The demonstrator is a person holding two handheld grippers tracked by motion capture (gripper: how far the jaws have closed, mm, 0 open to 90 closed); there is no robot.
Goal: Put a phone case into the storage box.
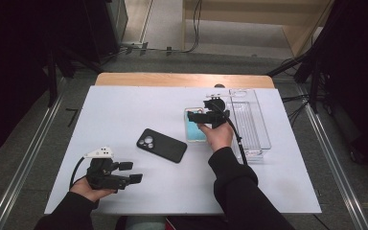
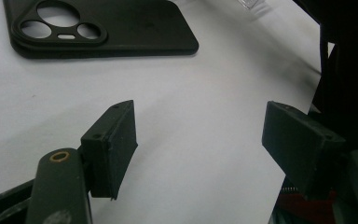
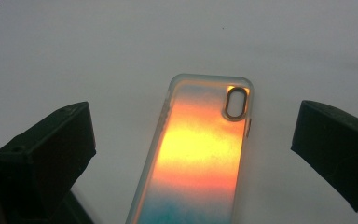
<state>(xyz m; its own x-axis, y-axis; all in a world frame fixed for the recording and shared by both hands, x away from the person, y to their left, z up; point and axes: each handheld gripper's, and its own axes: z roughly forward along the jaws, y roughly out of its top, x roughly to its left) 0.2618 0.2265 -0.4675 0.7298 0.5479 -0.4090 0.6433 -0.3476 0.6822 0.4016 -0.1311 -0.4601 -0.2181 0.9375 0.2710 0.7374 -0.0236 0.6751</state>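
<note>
1. Two hand-held black two-jaw grippers are at work over a white rectangular table top (image 1: 124, 110), one in each of the person's hands.
2. Right gripper (image 1: 196, 116): held above the right middle of the table, jaws spread wide with nothing between the pads. No earlier picture is on file, so only the released state is recorded. In the right gripper view the right gripper (image 3: 193, 154) looks down with its two black pads standing well apart on either side of the case, neither pad touching it.
3. Translucent phone case with an orange-to-teal gradient and a single oval camera cut-out (image 3: 198, 158): lies flat on the table, directly under the right gripper. In the high view the same case (image 1: 191, 132) shows teal and sits just left of the tray, partly covered by the right hand (image 1: 216, 134).
4. Clear plastic rectangular tray (image 1: 258, 129): stands at the right side of the table, long axis running away from the person. Whether the case touches it cannot be told.
5. Left gripper (image 1: 130, 172): held low at the near left of the table, jaws released and empty; in the left gripper view the left gripper (image 2: 200, 140) shows bare table between its pads.
6. Matte black phone case with a three-lens camera cut-out (image 1: 161, 145): lies flat near the table's centre, between the two grippers and apart from both.
</note>
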